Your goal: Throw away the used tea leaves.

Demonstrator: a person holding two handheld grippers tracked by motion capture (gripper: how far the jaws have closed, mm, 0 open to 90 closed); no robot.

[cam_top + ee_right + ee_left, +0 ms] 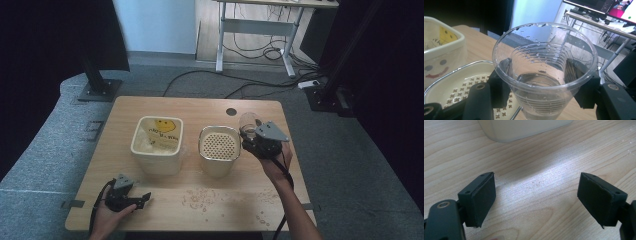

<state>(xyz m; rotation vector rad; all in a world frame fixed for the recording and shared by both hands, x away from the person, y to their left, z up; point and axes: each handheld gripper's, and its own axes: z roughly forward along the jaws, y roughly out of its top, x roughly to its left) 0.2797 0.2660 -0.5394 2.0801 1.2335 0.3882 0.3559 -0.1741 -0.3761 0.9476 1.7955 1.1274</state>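
Just right of the strainer tub's [219, 150] rim, right tongs [248, 140] clamp the cup [247, 123].

I work in what looks like an office turned into a recording lab. Beyond my right gripper [260, 141] stands a height-adjustable desk [260, 25] with loose cables [250, 50] on the grey carpet [200, 82] under it, and a monitor [596, 6] sits on a desk behind my cup [544, 72]. Black stand bases [100, 90] flank my wooden table [165, 107], with dark curtains to either side.

Clear ribbed cup [544, 75], cream perforated strainer [219, 145], yellow smiley on cream container [156, 142].
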